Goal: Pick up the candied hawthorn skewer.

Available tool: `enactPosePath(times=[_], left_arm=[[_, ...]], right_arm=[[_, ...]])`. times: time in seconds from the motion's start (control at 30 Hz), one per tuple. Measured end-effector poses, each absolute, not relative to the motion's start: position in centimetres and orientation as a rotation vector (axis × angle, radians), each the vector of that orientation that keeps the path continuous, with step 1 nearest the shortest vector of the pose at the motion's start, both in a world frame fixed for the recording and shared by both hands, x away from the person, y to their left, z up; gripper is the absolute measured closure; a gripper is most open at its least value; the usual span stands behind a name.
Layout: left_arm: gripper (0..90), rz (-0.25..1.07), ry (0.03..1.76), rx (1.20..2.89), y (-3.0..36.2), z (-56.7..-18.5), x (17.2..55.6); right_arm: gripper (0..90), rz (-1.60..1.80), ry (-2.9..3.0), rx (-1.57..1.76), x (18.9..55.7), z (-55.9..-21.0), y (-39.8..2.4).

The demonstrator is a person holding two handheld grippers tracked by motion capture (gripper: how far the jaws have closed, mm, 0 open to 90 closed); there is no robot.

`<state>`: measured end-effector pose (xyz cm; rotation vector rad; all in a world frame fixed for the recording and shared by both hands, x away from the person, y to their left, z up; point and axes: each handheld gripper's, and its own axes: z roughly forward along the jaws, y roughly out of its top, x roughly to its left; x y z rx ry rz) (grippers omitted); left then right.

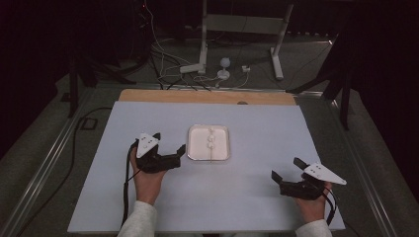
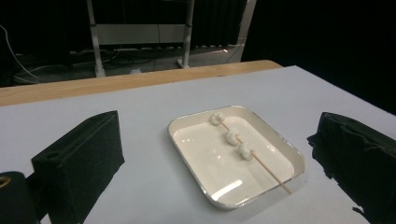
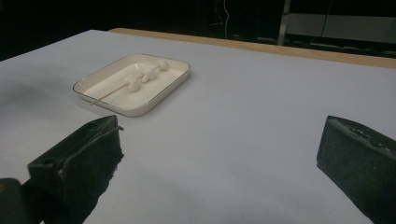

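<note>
A white rectangular tray (image 1: pixel 195 148) lies at the middle of the table. In it rests a thin wooden skewer (image 2: pixel 268 172) threaded with three small white lumps (image 2: pixel 232 136), also seen as lumps (image 3: pixel 145 74) in the right gripper view. My left gripper (image 1: pixel 168 141) sits just left of the tray, open and holding nothing; the tray (image 2: pixel 189 158) lies ahead between its jaws. My right gripper (image 1: pixel 287 168) rests near the table's front right, open and holding nothing, well apart from the tray (image 3: pixel 168 88).
A pale board (image 1: pixel 257 197) covers a wooden table whose far edge (image 1: pixel 207 96) shows beyond it. Behind stand white stand legs (image 1: pixel 279 54) and loose cables (image 1: pixel 168 54) on the floor. A black cable (image 1: pixel 74 143) runs along the left.
</note>
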<state>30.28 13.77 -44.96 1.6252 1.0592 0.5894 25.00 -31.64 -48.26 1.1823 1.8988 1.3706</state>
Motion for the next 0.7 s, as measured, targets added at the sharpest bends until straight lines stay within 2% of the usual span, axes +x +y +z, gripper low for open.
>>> enactPosePath(times=[0.7], left_arm=[[1.2,0.563,1.049,1.71,9.6,-46.9,33.1]], right_arm=[[0.0,1.371,1.9,1.188,25.1,-48.3,-31.7]])
